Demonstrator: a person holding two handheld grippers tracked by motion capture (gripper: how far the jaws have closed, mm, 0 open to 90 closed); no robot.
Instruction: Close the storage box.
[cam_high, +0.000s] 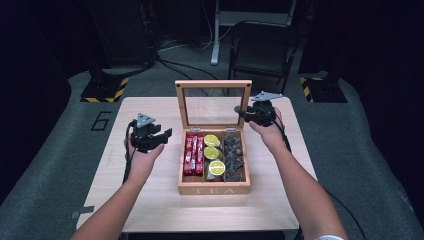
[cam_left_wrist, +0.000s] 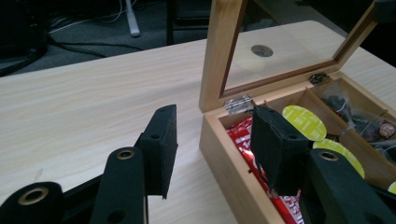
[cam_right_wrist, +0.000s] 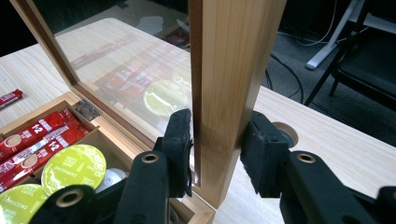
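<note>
The wooden tea box (cam_high: 214, 189) stands in the middle of the worktop (cam_high: 150, 200), its glass lid (cam_high: 213, 86) upright. The right tool (cam_high: 246, 114) is clamped on the lid's right frame. The left tool (cam_high: 161, 137) hovers left of the box, jaws apart, holding nothing.

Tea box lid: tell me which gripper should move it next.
Right. The right gripper already has its fingers around the lid frame's edge; the left gripper hangs open beside the tea box.
</note>
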